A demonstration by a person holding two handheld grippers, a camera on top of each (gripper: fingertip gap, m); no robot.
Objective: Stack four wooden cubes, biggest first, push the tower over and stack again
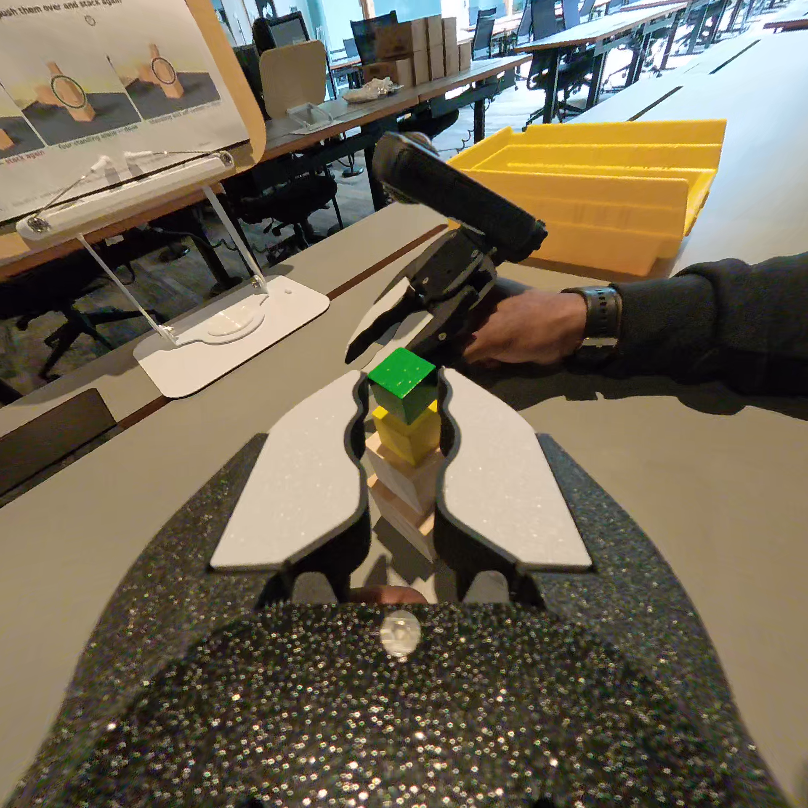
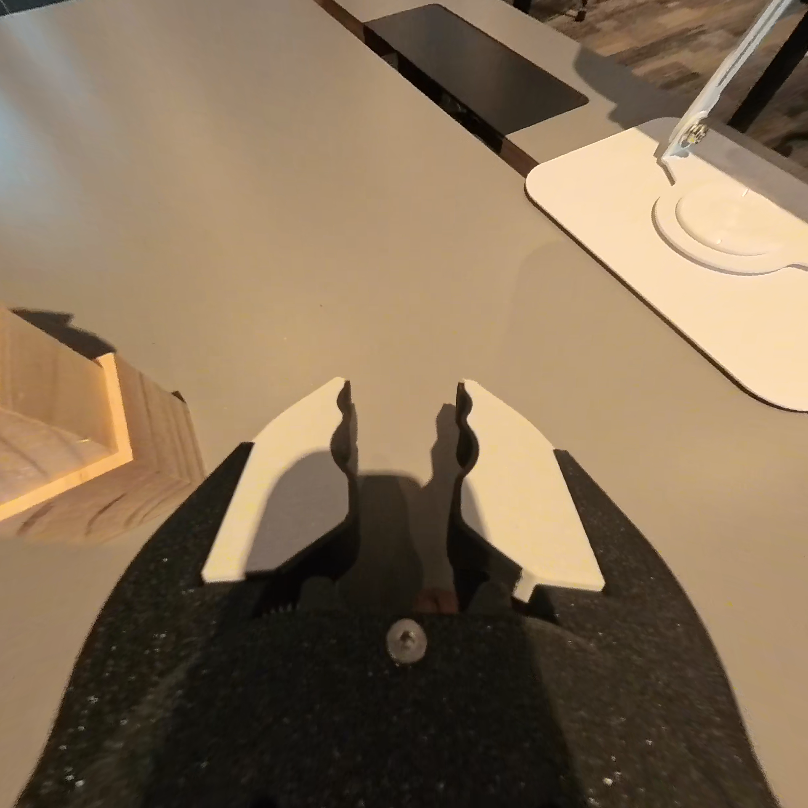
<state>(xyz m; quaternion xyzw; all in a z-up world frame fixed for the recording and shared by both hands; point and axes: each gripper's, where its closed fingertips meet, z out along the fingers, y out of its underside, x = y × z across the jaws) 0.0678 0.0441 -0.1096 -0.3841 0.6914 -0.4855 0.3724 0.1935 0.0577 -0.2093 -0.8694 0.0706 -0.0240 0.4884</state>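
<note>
A tower stands on the grey table (image 1: 131, 503): a green cube (image 1: 402, 371) on top, a yellow cube (image 1: 409, 437) under it, then two plain wooden cubes (image 1: 404, 485). My left gripper (image 1: 401, 377) reaches over the tower. Its fingers (image 1: 306, 459) press the green cube's two sides, so it is shut on the cube. My right gripper (image 2: 402, 389) is open and empty. In the left wrist view it (image 1: 384, 350) hangs just behind the tower top. The wooden base cubes (image 2: 65, 437) show at the left edge of the right wrist view.
A white stand base (image 1: 231, 328) (image 2: 656, 262) holding an instruction sheet (image 1: 109, 87) sits behind the tower to the left. Yellow trays (image 1: 590, 188) lie at the back right. A dark panel (image 2: 472, 65) is set into the table. A person's hand (image 1: 524, 328) holds the right gripper. About 15 cm separates my left fingertips from my right.
</note>
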